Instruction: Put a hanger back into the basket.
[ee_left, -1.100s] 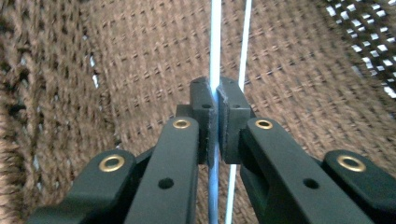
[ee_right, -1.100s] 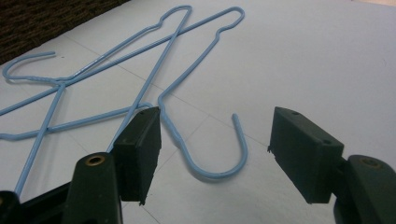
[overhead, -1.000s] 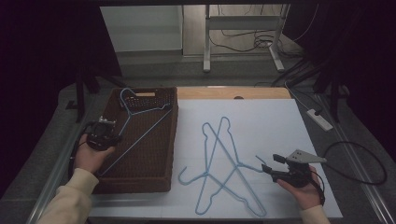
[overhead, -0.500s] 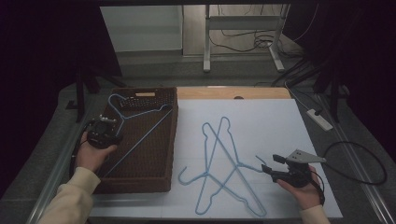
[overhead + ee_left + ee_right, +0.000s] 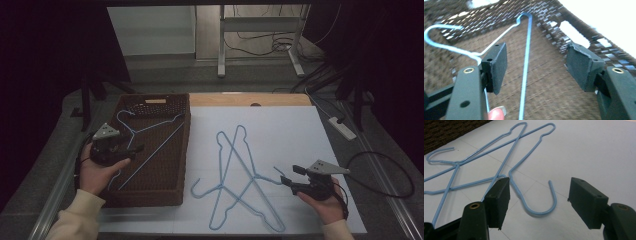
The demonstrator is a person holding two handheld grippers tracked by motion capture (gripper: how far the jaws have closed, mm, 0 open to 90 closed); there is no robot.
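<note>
A blue wire hanger (image 5: 155,151) lies flat in the brown wicker basket (image 5: 185,150) at the table's left. My left gripper (image 5: 134,148) hovers over the basket's left side. Its jaws have just been opening and now stand open, and the hanger's long bar (image 5: 525,75) runs between the pads without touching them (image 5: 536,60). Two more blue hangers (image 5: 253,176) lie crossed on the white sheet (image 5: 290,130). My right gripper (image 5: 291,175) is open just above the sheet, with the hook of one hanger (image 5: 554,200) lying loose between its jaws (image 5: 539,195).
A white power strip (image 5: 342,127) and a looping black cable (image 5: 385,175) lie beside the table's right edge. Bare wood of the table (image 5: 250,100) shows beyond the sheet. The basket's woven floor (image 5: 549,95) lies under the hanger.
The left gripper's jaws opened and let go of the hanger, which settled down into the basket. The left hand rose a little. The right gripper stayed put.
</note>
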